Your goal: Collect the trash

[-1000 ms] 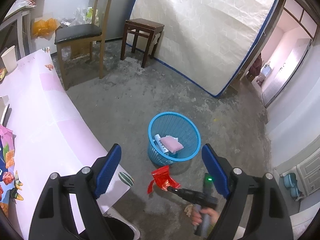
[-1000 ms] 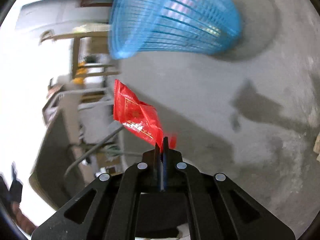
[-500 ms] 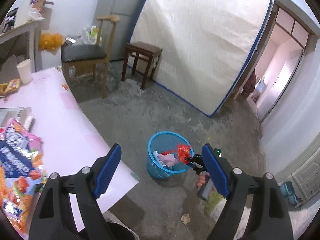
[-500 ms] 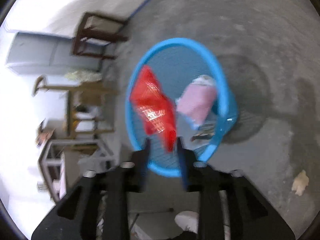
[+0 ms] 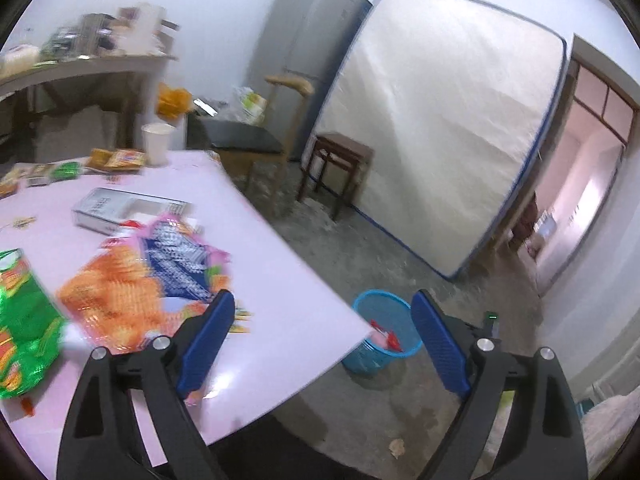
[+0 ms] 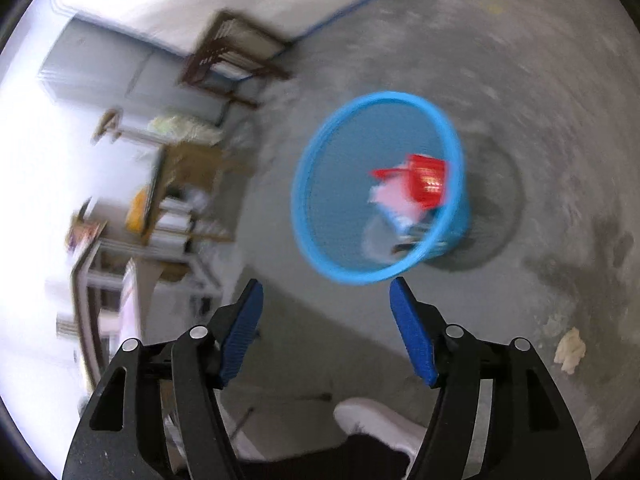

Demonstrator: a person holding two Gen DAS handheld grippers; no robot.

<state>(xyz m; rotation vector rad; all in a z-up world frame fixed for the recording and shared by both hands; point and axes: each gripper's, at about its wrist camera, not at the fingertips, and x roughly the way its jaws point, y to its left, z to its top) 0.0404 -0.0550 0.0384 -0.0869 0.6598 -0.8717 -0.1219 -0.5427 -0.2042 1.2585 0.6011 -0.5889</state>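
The blue mesh bin (image 6: 340,256) stands on the concrete floor, with the red wrapper (image 6: 428,178) and pink trash lying inside. My right gripper (image 6: 324,292) is open and empty, just above and short of the bin. In the left wrist view the bin (image 5: 404,354) shows beyond the pink table's corner (image 5: 320,332). My left gripper (image 5: 322,312) is open and empty over the table edge. An orange and blue snack bag (image 5: 132,292) and a green wrapper (image 5: 24,316) lie on the table to its left.
A flat white box (image 5: 120,208), a paper cup (image 5: 157,144) and small packets sit farther back on the table. A chair (image 5: 248,144), a stool (image 5: 340,160) and a leaning mattress (image 5: 440,120) stand behind. A crumpled scrap (image 6: 570,350) lies on the floor.
My right gripper opened and let go of the red wrapper, which now lies in the bin. My left gripper swung up and left over the table.
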